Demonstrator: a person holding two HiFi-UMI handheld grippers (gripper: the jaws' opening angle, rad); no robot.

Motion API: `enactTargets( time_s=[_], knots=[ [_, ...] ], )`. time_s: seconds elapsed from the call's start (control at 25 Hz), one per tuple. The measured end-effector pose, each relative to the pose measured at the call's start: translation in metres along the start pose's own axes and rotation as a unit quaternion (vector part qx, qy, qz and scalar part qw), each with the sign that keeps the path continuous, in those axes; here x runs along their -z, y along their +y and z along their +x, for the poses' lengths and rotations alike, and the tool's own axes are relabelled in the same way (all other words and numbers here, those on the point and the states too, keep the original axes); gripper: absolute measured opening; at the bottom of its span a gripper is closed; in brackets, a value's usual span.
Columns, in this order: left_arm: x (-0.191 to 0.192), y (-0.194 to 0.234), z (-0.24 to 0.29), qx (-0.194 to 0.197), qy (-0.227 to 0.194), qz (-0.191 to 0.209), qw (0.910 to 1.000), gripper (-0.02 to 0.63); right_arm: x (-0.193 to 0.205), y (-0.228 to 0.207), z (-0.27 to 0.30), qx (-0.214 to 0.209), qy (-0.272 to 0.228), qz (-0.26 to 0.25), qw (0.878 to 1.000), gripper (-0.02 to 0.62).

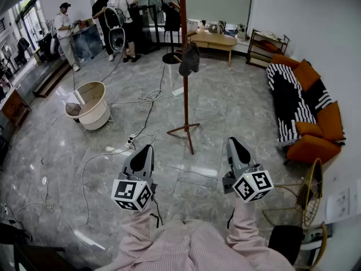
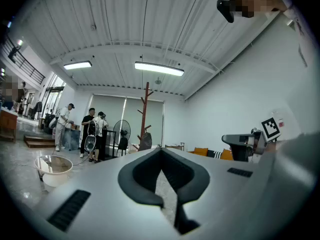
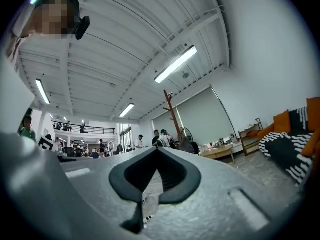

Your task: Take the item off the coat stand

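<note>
I have both tools out in front of me, side by side above the grey floor. My left hand-held gripper has its jaws pressed together with nothing between them. My right hand-held gripper is the same, closed and empty. The item, a dark grey bundle, hangs from a low peg of the red-brown coat stand, well ahead of both and roughly midway between their lines of aim

A dark grey item hangs limp partway up the upright reddish-brown coat stand.
</note>
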State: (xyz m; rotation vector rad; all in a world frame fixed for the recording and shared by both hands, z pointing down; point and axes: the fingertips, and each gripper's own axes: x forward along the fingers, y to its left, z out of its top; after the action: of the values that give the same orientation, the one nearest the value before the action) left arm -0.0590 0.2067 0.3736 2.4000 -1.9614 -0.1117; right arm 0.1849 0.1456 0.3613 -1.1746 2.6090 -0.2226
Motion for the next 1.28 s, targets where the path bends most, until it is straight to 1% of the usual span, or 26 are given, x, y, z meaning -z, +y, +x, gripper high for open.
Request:
enactTargets(
  time_s=[0.12,0.24,0.44,0.6,0.84,0.96,1.16,1.28],
  knots=[
    [0.0,-0.001,0.007,0.002,0.003,-0.002,1.0,0.002,-0.002,-0.001,0.005,-0.007,0.001,-0.007,1.0,0.005],
    [0.002,-0.004,0.009,0.002,0.004,-0.003,1.0,0.002,-0.002,-0.004,0.005,-0.002,-0.003,-0.009,1.0,0.005],
    [0.006,-0.01,0.014,0.004,0.008,-0.008,0.9999,0.002,0.001,-0.009,0.008,-0.007,-0.008,0.007,1.0,0.005],
    [0.009,-0.013,0.016,0.001,0.007,-0.016,0.9999,0.002,0.007,-0.013,0.013,-0.007,0.0,0.009,1.0,0.005],
    [0.013,-0.004,0.03,-0.002,0.01,-0.022,0.9997,0.002,0.016,-0.018,0.033,-0.014,0.01,0.02,1.0,0.005],
    [0.016,0.001,0.041,-0.005,0.014,-0.025,0.9996,0.0,0.021,-0.024,0.046,-0.02,0.015,0.027,0.999,0.021],
    [0.019,0.019,0.069,-0.009,0.02,-0.029,0.9993,0.0,0.027,-0.039,0.078,-0.016,0.02,0.034,0.999,0.033],
    [0.024,0.034,0.093,-0.009,0.022,-0.035,0.9991,0.001,0.035,-0.051,0.103,-0.012,0.024,0.038,0.999,0.059]
  ],
)
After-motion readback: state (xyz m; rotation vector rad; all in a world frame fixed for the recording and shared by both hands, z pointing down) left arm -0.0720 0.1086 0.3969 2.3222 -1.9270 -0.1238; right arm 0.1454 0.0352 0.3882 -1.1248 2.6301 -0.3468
